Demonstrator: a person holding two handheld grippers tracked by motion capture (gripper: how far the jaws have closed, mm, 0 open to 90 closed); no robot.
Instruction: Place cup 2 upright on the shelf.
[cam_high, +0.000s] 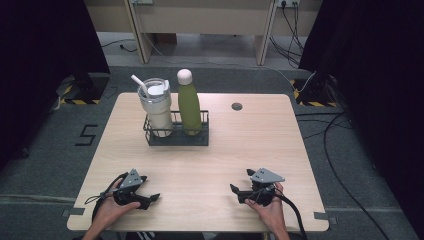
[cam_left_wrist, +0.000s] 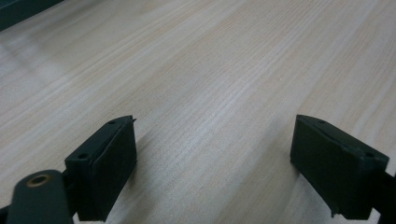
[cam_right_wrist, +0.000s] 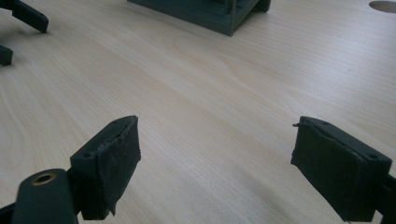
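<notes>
The person sits at the near edge of the pale wooden surface (cam_high: 220, 150) with a hand-held gripper in each hand, both resting low on the wood and well apart from one another. The left hand-held gripper (cam_high: 150, 199) lies at the near left, its jaws spread wide with nothing but bare wood grain between them, as the left gripper view shows. The right hand-held gripper (cam_high: 239, 192) lies at the near right, its jaws likewise wide apart and holding nothing.

Toward the far side of the surface, left of its middle, stands a dark wire rack (cam_high: 176, 135). In it, side by side, are a cream tumbler (cam_high: 156, 110) with a lid and a white straw (cam_high: 139, 84), and to its right a green bottle (cam_high: 189, 107) with a pale rounded cap, both upright. The rack sits well away from both grippers; in the right gripper view its near corner (cam_right_wrist: 219, 14) appears ahead of the jaws. A small round hole (cam_high: 237, 106) is set in the surface to the right of the rack
</notes>
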